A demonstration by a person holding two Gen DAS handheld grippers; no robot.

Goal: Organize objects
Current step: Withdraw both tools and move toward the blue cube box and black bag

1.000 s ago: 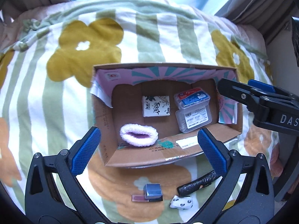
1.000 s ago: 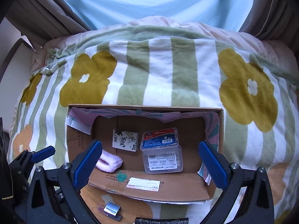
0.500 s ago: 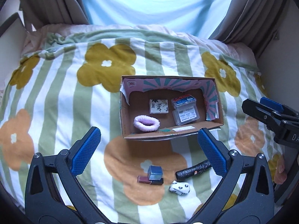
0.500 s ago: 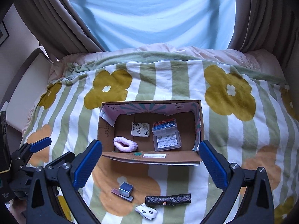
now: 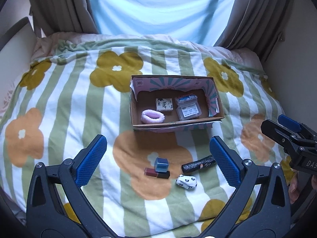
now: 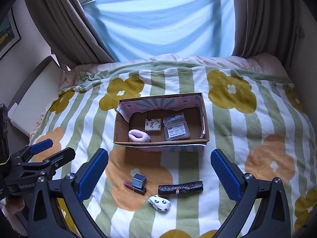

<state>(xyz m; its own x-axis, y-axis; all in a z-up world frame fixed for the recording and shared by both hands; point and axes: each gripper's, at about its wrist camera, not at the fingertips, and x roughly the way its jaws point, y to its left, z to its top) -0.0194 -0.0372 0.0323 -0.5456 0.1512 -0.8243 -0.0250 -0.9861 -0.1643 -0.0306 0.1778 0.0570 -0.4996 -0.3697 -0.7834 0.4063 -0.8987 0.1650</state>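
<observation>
An open cardboard box (image 5: 138, 123) (image 6: 119, 129) lies on the flowered bed. Inside are a pink fuzzy ring (image 5: 152, 116) (image 6: 138, 135), a small patterned white pack (image 5: 164, 104) (image 6: 153, 124) and two clear plastic cases (image 5: 187, 107) (image 6: 176, 129). In front of the box lie a blue-grey cube on a dark red bar (image 5: 159, 168) (image 6: 137, 183), a black roll (image 5: 198, 163) (image 6: 180, 187) and a white spotted bundle (image 5: 186, 181) (image 6: 159, 203). My left gripper (image 5: 158, 160) and right gripper (image 6: 159, 175) are both open and empty, held above the loose items.
The striped blanket (image 5: 59, 119) with yellow and orange flowers covers the bed. Brown curtains (image 6: 65, 25) and a light blue sheet (image 6: 158, 23) hang behind. A white headboard-like panel (image 6: 35, 97) stands at the left.
Both grippers have pulled back and up from the box. The whole bed and the loose items in front of the box have come into view.
</observation>
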